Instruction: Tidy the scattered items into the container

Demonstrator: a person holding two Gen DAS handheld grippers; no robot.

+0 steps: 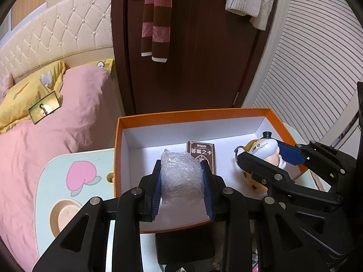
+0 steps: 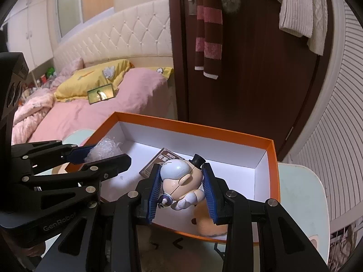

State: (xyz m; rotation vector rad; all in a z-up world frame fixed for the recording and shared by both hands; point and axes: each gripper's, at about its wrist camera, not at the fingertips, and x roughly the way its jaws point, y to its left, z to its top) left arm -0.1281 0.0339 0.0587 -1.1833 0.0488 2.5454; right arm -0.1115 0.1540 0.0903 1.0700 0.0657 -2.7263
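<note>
Both grippers hover over the orange box (image 1: 226, 113): left gripper (image 1: 182, 179) clamps a bubble-wrap wad (image 1: 181, 176), right gripper (image 2: 181, 181) a figurine (image 2: 179, 181); next, each must release below its fingertips

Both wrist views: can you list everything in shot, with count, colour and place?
Cardboard box: one, orange outside, white inside, on table.
Children's table: one, pale blue with pink peach.
Card box: one, brown, on box floor.
Plush toy: one, orange, in box.
Bed: one, pink cover, yellow pillows.
Striped scarf: one, brown-pink, on door.
Bubble-wrap bundle: one, clear, in left tool.
Figurine with top hat: one, white-peach, in right tool.
</note>
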